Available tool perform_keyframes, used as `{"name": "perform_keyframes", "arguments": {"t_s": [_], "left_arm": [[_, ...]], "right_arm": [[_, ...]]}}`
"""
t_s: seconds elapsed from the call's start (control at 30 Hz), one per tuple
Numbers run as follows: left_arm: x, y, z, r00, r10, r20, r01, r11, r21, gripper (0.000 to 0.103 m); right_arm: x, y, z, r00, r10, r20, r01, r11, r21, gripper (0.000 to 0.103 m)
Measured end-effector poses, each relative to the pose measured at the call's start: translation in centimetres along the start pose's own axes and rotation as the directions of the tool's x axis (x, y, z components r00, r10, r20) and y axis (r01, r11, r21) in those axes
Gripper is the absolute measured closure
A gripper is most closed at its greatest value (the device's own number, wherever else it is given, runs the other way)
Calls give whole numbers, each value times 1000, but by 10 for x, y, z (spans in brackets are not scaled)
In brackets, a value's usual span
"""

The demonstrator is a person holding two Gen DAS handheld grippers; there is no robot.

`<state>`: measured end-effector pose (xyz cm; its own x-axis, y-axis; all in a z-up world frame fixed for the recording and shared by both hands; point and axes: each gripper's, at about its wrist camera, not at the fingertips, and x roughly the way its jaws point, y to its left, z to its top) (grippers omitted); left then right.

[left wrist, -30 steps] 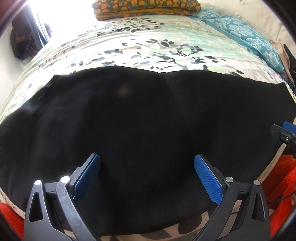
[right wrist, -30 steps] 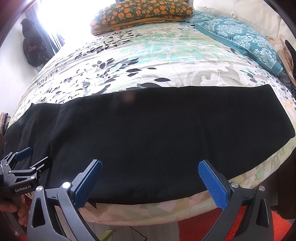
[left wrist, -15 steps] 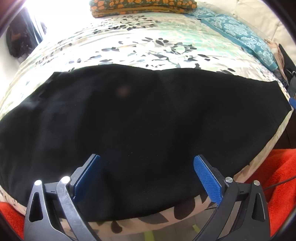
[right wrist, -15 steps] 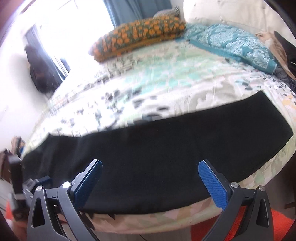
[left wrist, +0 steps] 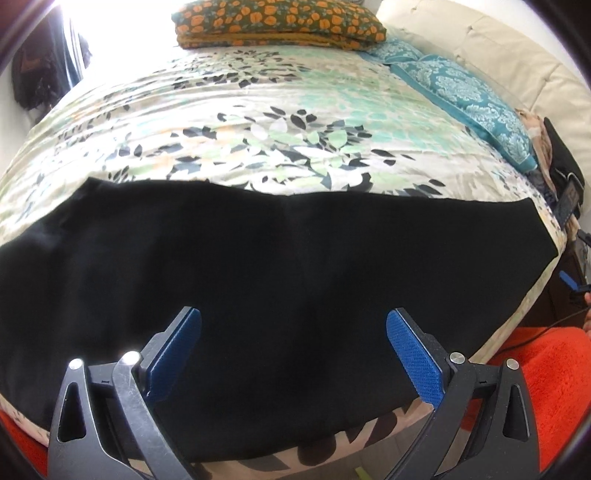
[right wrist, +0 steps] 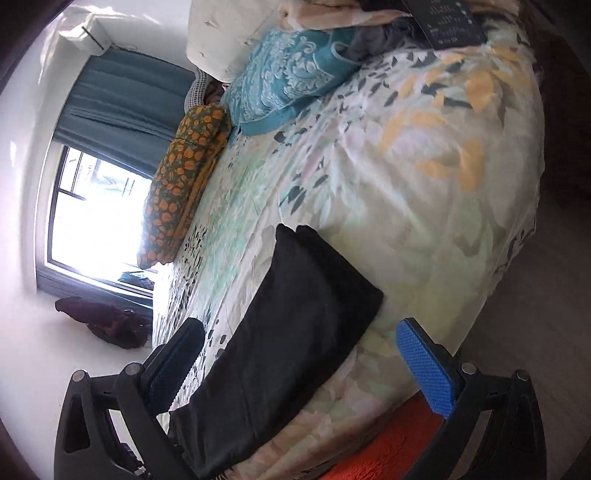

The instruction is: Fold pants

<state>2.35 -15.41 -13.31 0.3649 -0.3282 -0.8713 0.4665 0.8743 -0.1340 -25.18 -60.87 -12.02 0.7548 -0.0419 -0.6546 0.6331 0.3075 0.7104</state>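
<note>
Sunlight from the window (right wrist: 92, 218) washes out the far wall, and on the bed (left wrist: 280, 110) with its leaf-print cover the black pants (left wrist: 258, 273) lie flat as a long band along the near edge, their left end cut off by the frame in the left wrist view. Over the pants' near half the left claw (left wrist: 293, 352) hangs with its 2 blue pads wide apart, gripping nothing. Rolled sideways, the right claw (right wrist: 308, 365) is likewise spread and empty at the pants' right end, and white writing on a dark object (right wrist: 447, 22) at the headboard is too blurred to read.
</note>
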Motion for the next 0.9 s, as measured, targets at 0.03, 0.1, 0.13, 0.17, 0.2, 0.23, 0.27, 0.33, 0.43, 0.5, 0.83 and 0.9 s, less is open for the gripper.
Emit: {"name": "perform_keyframes", "arguments": {"t_s": [0.03,0.1,0.13,0.17,0.2,0.23,0.27,0.33,0.43,0.5,0.83,0.9], "left_arm": [[2,0,-3,1000,0,-10,0,1000,1,2],[3,2,-7,1000,14,-17,-13,1000,16,2],[2,2,-8,1000,21,-17,-21,999,24,2],[0,4,-7,1000,26,-13,-26,999,28,2],[-1,5,-6,1000,28,-8,-28,999,27,2],[-3,7,-5,1000,30,-2,-30,999,24,2],[-5,8,-4,999,32,4,-32,999,20,2],[-7,9,-2,999,33,12,-33,999,14,2],[-4,4,-2,999,32,9,-32,999,25,2],[0,-2,-3,1000,31,-2,-31,999,43,2],[13,-41,-6,1000,20,-5,-19,993,119,2],[17,-58,-12,1000,-7,-5,8,986,165,2]], "right_arm": [[2,-6,-2,1000,17,1,-17,1000,16,0],[7,-16,-4,999,48,7,-48,998,47,0],[10,-20,-3,998,62,12,-63,996,62,0],[13,-24,1,997,78,16,-79,994,75,0],[18,-27,3,995,98,14,-99,991,87,0],[22,-30,6,994,105,10,-106,989,99,1],[27,-33,9,995,98,6,-98,989,106,4],[34,-33,12,997,77,-9,-76,993,90,10],[39,-24,14,999,21,-26,-21,1000,15,20],[38,-18,14,999,-20,-38,18,999,-43,37],[47,-19,23,992,-77,-98,70,994,-80,78],[45,-17,22,992,-73,-104,64,994,-84,79]]}}
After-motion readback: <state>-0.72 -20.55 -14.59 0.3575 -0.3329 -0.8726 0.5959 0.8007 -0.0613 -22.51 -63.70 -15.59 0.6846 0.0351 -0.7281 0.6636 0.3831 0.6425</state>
